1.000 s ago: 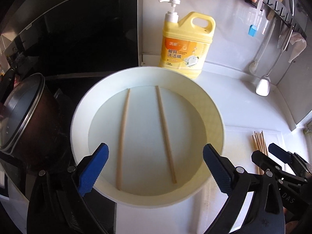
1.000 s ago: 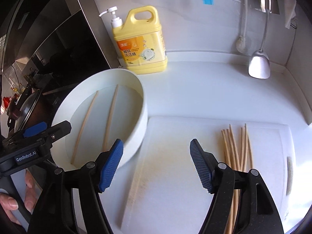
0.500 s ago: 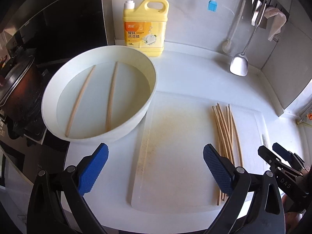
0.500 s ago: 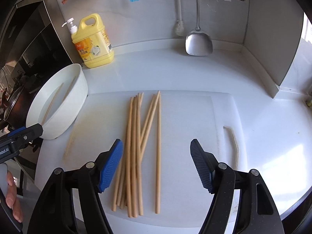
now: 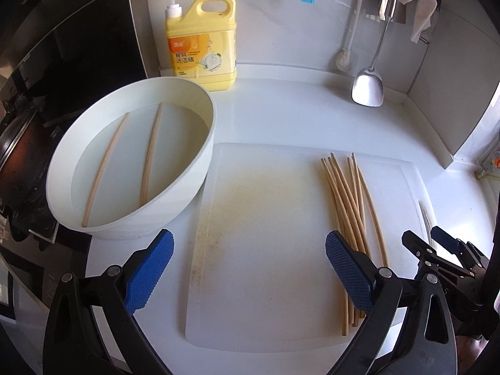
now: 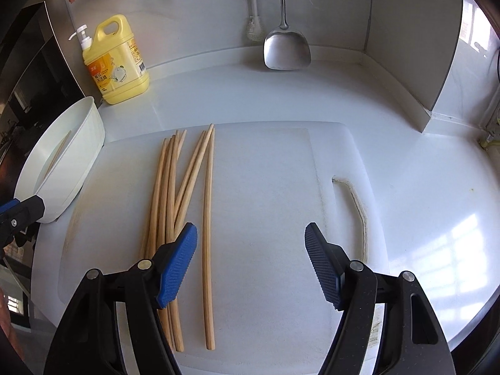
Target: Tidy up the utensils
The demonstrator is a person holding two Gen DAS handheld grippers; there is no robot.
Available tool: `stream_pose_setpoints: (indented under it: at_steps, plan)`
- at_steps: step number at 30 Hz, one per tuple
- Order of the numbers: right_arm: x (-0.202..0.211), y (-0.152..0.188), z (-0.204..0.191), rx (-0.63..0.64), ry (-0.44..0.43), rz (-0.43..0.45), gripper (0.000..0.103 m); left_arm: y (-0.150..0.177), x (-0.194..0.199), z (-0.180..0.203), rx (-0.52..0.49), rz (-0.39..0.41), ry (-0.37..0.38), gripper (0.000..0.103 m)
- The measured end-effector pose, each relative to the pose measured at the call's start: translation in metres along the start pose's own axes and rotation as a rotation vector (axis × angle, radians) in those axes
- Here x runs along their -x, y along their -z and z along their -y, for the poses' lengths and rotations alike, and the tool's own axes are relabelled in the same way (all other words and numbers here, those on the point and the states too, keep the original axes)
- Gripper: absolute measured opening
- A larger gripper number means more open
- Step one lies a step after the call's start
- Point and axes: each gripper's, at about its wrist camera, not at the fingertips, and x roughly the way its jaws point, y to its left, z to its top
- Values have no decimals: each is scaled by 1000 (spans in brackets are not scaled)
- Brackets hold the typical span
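Several wooden chopsticks [image 5: 347,200] lie in a loose bundle on a white cutting board [image 5: 265,250]; they also show in the right wrist view [image 6: 175,187] on the board [image 6: 265,203]. Two more chopsticks [image 5: 150,159] lie in water in a white basin [image 5: 200,159], seen at the left edge of the right wrist view [image 6: 78,156]. My left gripper [image 5: 250,268] is open and empty above the board's near left part. My right gripper [image 6: 251,259] is open and empty above the board, just right of the bundle.
A yellow detergent bottle [image 5: 203,47] stands against the back wall. A metal spatula [image 5: 368,84], a brush and a cloth hang on the wall rail. A dark pot and stove [image 5: 18,156] are at the left. White counter [image 6: 422,187] extends right of the board.
Both grippers have swung right, away from the basin, and now face the cutting board. The chopstick bundle moved from right of my right gripper to its left. Both stay open.
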Motion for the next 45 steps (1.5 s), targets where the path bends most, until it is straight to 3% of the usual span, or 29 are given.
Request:
stream_pose_setpoints:
  at_steps: [9,22,34,45]
  plan:
    - [-21,-4,-9,20,8,21,68,12,-30,13,5,0,23,96]
    - [-41,5,-12,129,8,63,68,19,-46,26,36,79,-17,96]
    - [-39,6,1,138,36,102,68,26,-63,43,8,34,-21,96]
    - [-38,7,8,120,9,99,68,28,-73,53,-13,13,5,96]
